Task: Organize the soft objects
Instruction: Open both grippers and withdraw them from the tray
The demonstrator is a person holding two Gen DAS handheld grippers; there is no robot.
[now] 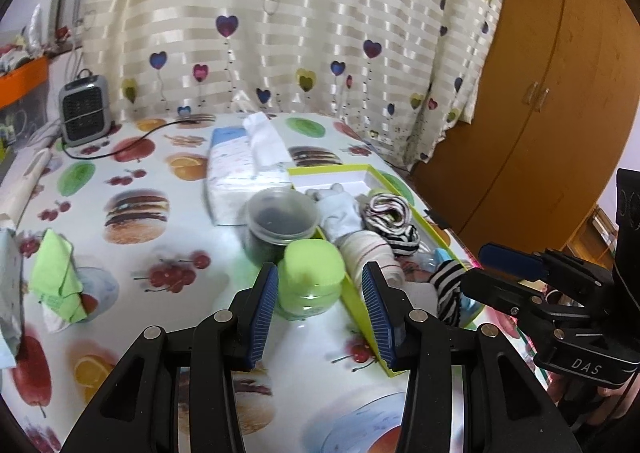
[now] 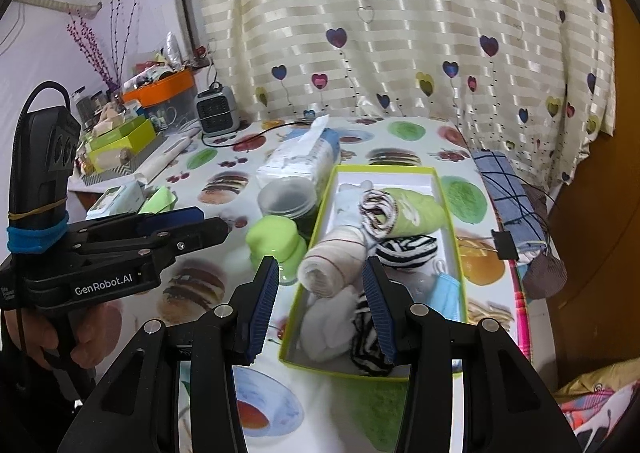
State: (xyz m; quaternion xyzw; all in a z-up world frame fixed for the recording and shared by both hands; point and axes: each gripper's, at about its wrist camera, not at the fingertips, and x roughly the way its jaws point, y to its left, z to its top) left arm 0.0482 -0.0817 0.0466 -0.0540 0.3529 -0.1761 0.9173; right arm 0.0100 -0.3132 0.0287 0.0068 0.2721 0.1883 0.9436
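Hovering over green box [image 2: 448,197] of rolled socks [image 2: 332,261], both jaws apart and empty, "GenRobot.AI" on left gripper [image 2: 188,221], "DAS" on right gripper [image 1: 508,259]

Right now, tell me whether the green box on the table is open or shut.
Open. The green box has no lid on it, and the beige rolled cloth, striped socks and blue face mask lie exposed inside.

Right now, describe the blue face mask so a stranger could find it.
Start at the lime-green box on the fruit-print table. The face mask lies against its right wall, near the front. It is the only flat, light blue item among the rolled socks.
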